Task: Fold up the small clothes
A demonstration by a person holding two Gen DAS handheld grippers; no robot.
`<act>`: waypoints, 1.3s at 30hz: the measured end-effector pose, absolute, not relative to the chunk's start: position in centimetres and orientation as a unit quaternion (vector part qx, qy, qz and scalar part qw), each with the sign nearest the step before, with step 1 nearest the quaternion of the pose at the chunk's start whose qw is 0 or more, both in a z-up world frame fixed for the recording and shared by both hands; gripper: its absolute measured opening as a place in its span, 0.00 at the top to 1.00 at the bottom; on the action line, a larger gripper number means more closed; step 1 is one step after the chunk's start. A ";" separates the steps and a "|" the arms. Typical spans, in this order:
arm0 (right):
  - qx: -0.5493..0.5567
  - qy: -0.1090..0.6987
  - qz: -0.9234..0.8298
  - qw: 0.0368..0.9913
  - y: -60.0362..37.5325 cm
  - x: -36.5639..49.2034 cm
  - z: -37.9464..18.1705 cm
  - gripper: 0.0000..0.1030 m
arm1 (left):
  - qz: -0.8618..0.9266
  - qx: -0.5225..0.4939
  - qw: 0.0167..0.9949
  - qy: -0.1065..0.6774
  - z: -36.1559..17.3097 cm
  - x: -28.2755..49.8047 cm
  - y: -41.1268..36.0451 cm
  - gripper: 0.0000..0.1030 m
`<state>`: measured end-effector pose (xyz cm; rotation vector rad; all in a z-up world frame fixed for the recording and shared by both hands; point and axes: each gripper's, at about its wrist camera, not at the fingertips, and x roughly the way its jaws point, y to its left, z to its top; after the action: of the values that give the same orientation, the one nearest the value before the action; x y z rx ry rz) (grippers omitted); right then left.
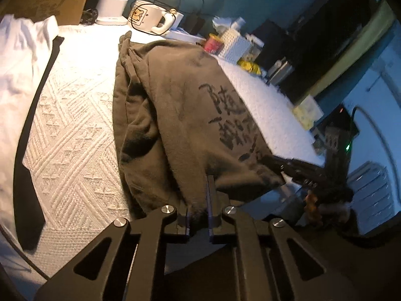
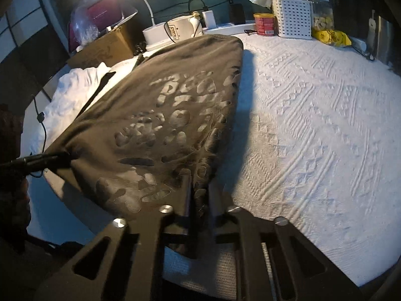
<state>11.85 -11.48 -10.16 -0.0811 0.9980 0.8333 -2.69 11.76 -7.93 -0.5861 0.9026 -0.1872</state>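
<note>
Left claw (image 1: 199, 200): clenched on the near hem of the olive-brown shirt (image 1: 175, 105), cloth pinched between its two fingers. Right claw (image 2: 199, 200): likewise clenched on the same shirt (image 2: 160, 115), at the near corner on the printed side. Seen from the left wrist, right claw (image 1: 288, 166) at the shirt's near right corner; seen from the right wrist, left claw (image 2: 45, 159) at the near left corner, fabric puckered where it bites. Hem raised and stretched between the two claws, shadow on the cover beneath it.

Shirt: draped lengthwise from near edge toward far side of the table (image 2: 313, 125), dark printed lettering on its upper face, folds bunched along its left side. White textured cover on the table.

Left of shirt: white garment (image 1: 20, 57) with a black tie (image 1: 27, 155) lying along its edge, well apart from the shirt's hem.

Far edge of table: white mug (image 1: 147, 16), red can (image 2: 263, 24), white perforated basket (image 2: 293, 16), yellow packet (image 2: 330, 37), cardboard box (image 1: 52, 0), cables. Lamp glare at far left in right wrist view.
</note>
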 end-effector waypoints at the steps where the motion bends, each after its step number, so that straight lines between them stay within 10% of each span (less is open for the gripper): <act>1: -0.039 0.463 0.389 0.796 -11.7 11.9 -9.9 0.92 | -0.092 -0.282 0.853 0.429 -7.8 -2.7 11.8 0.93; 30: -0.084 0.476 0.392 0.783 -13.7 7.8 -9.9 0.85 | -0.081 -0.118 0.851 0.505 -8.0 -2.5 8.2 0.87; 36: -0.103 0.474 0.386 0.785 -13.7 8.1 -8.8 0.78 | -0.066 -0.109 0.869 0.478 -5.8 -2.6 9.2 0.51; 39: -0.094 0.472 0.381 0.790 -14.1 8.6 -8.3 0.59 | -0.053 -0.125 0.877 0.461 -5.3 -1.8 10.1 0.41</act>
<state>8.57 -14.13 -8.33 -0.2033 1.0160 0.8198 -1.83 10.09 -5.30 -0.2601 0.9620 -0.1108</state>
